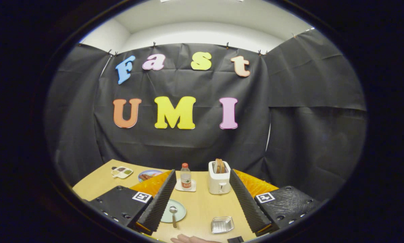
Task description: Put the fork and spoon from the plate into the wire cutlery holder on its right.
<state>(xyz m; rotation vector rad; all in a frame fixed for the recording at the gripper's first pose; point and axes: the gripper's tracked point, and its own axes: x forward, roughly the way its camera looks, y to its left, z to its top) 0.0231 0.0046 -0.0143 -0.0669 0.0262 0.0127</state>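
Two fingers of the gripper [199,199] stand spread wide, holding nothing, above the pale wooden tabletop [202,209]. Between them lie a round pale green plate [178,211] carrying a metal spoon [173,214] and, to its right, the silver wire cutlery holder [222,224]. Beyond stand a white toaster [219,182] and a clear plastic bottle [185,176].

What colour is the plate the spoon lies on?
Pale green plate, seen in the gripper view, under the spoon, between the open gripper fingers.
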